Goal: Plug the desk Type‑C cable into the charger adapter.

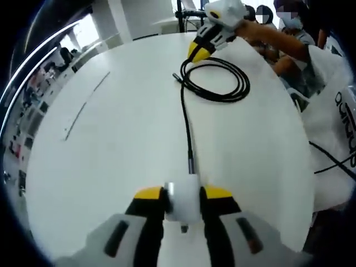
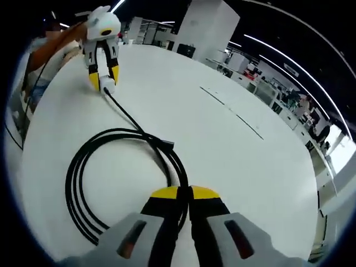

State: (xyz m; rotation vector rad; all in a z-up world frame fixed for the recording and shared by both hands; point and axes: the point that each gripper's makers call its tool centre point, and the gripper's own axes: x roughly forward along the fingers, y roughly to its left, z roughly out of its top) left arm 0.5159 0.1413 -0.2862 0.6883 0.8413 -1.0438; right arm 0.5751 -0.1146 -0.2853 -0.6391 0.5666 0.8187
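My left gripper (image 1: 183,193) is shut on a white charger adapter (image 1: 184,207), held low over the white table (image 1: 122,144). A black cable (image 1: 187,125) runs from the adapter's far face, where its connector (image 1: 192,165) meets the adapter. The cable leads to a loose coil (image 1: 222,80). The right gripper (image 1: 201,51) stands at the coil's far side. In the right gripper view my right gripper (image 2: 186,193) is shut on the black cable (image 2: 172,167) at the coil's (image 2: 78,183) near edge. The cable's free plug (image 2: 167,143) lies on the table. The left gripper (image 2: 105,83) stands far off with the adapter (image 2: 107,86).
A person (image 1: 278,39) holds the gripper handles at the table's far side. A white bag with lettering (image 1: 334,111) and a thin black lead (image 1: 334,161) lie at the right edge. A faint dark line (image 1: 83,111) marks the tabletop. Office desks (image 2: 267,83) stand beyond the table.
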